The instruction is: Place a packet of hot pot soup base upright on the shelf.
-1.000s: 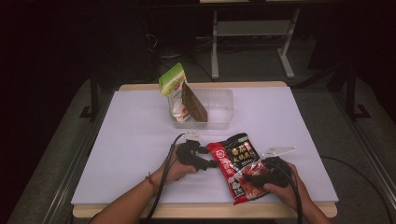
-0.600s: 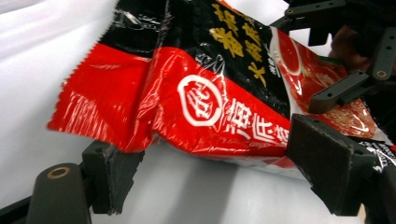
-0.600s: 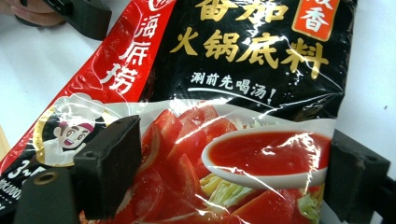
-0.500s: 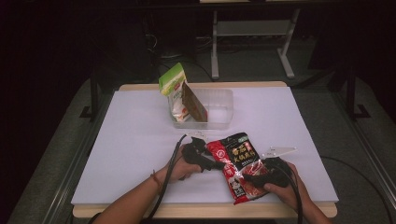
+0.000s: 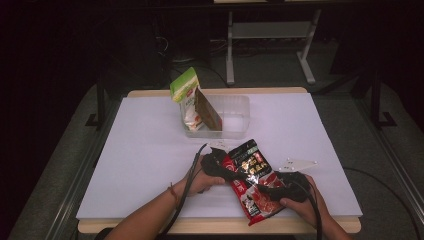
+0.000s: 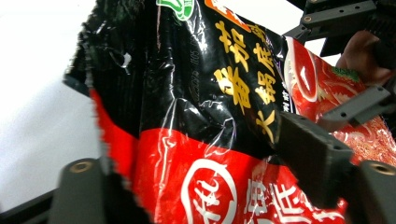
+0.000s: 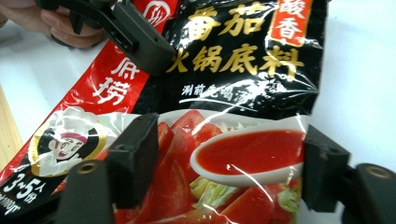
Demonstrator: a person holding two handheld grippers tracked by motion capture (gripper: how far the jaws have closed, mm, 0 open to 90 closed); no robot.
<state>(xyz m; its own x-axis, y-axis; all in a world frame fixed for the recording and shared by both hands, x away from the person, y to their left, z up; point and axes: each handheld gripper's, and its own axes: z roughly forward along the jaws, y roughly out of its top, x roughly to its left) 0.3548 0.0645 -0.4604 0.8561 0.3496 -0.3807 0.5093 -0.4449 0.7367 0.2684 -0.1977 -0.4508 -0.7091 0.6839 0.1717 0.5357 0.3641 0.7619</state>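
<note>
Our left gripper [image 5: 226, 167] just slid in and pinched the pouch [image 5: 252, 175] at lower centre; right gripper [image 5: 280, 187] straddles it, grip unclear. Probably a two-handed lift.

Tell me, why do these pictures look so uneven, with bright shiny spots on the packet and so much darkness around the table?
High view: the white table is brightly lit while the floor and stands behind sit in deep shadow. Left gripper view: the red and black packet is close up, its crinkled film throwing white glare streaks, and the near jaws look soft. Right gripper view: the packet reads sharply, with glare along its folds.
</note>
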